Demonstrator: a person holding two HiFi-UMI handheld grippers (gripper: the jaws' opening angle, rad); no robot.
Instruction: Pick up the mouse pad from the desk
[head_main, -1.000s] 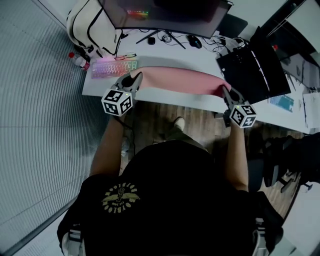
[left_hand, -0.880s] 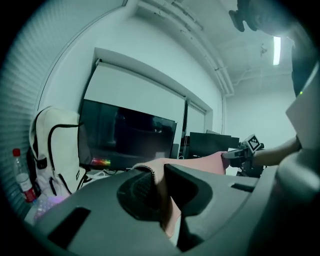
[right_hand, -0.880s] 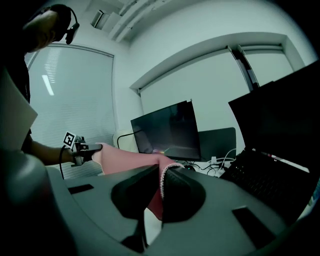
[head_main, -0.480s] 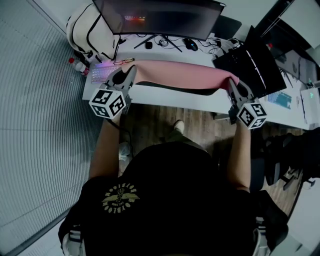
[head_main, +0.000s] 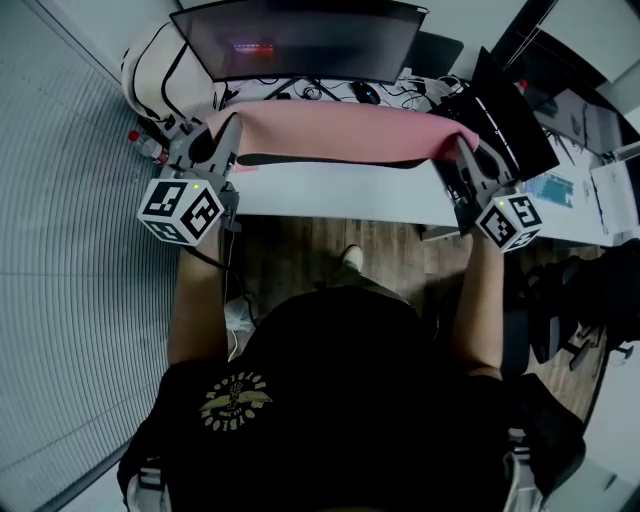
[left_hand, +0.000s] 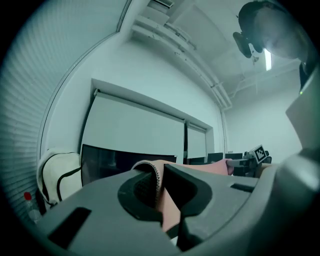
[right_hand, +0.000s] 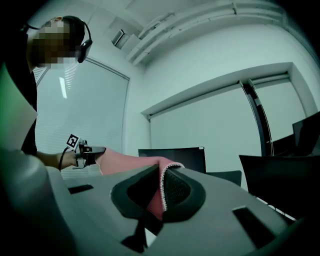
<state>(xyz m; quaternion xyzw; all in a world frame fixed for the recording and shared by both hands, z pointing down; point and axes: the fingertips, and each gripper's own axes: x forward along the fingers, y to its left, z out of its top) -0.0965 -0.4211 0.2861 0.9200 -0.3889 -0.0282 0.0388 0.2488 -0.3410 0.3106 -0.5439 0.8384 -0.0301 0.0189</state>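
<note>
Left gripper (head_main: 224, 132) and right gripper (head_main: 456, 152) are each clamped on one end of the pink mouse pad (head_main: 340, 134), held slung between them over the bench (head_main: 330, 192), long axis running side to side.

We hold our left tongs (head_main: 222, 138) and right tongs (head_main: 458, 152) out in front of us, well apart and raised, both pointing level and away from our chest. Our left forearm (head_main: 196, 300) and right forearm (head_main: 484, 300) reach forward, bare and roughly parallel, with the elbows bent at our sides. The left marker cube (head_main: 181, 211) and the right marker cube (head_main: 509, 222) sit at the near end of each tool, just ahead of our wrists. In the left gripper view and the right gripper view the jaws press together on the pink mouse pad (head_main: 340, 135). The left tongs pinch its left end, the right tongs its right end.
</note>
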